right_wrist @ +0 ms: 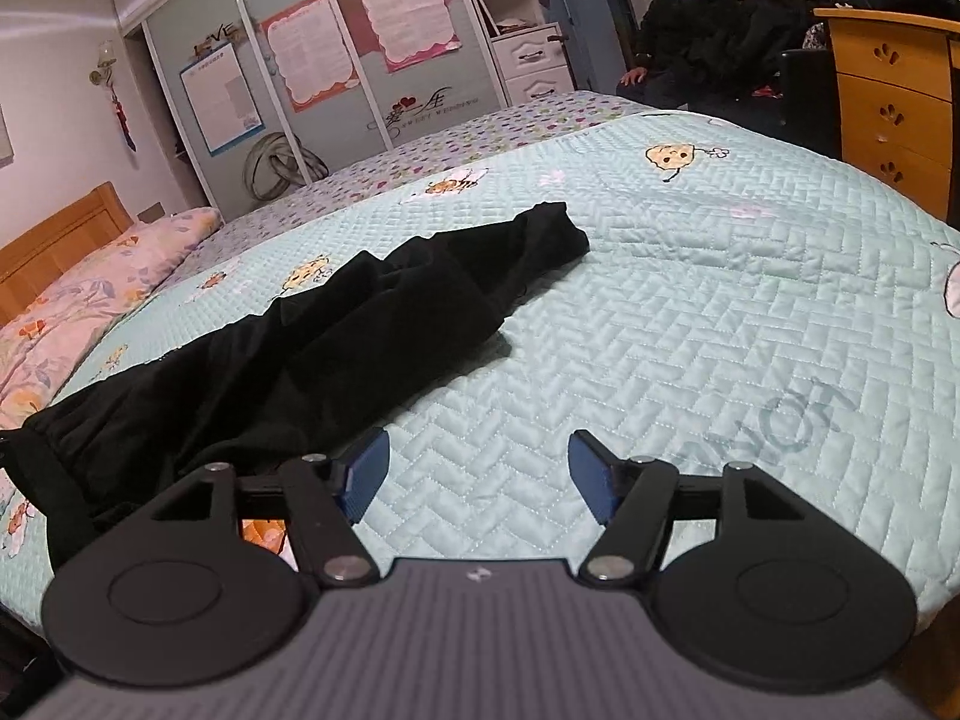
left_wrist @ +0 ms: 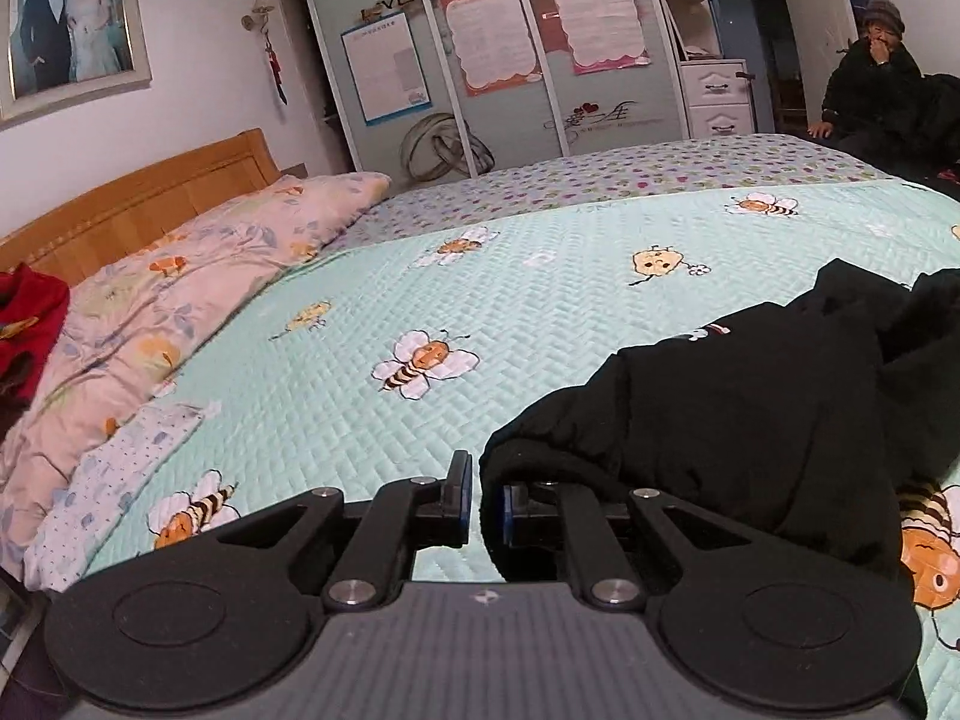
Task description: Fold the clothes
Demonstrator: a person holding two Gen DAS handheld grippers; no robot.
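Left tool (left_wrist: 486, 501) nearly closed, nothing between pads, black garment (left_wrist: 750, 420) just beside. Right tool (right_wrist: 477, 480) wide open, empty, over bed (right_wrist: 690, 312).

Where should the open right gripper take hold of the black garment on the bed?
Probably at the near edge of the black garment, just left of the right gripper. The cloth bunches up off the quilt there, so a low approach from the right could get a fold between the open jaws.

A home bedroom: a wooden-headboard bed (left_wrist: 138, 192) under a bee-print quilt (left_wrist: 540, 300), a framed wedding portrait (left_wrist: 69, 24) on the wall, and a sliding-door wardrobe (left_wrist: 480, 60) behind.
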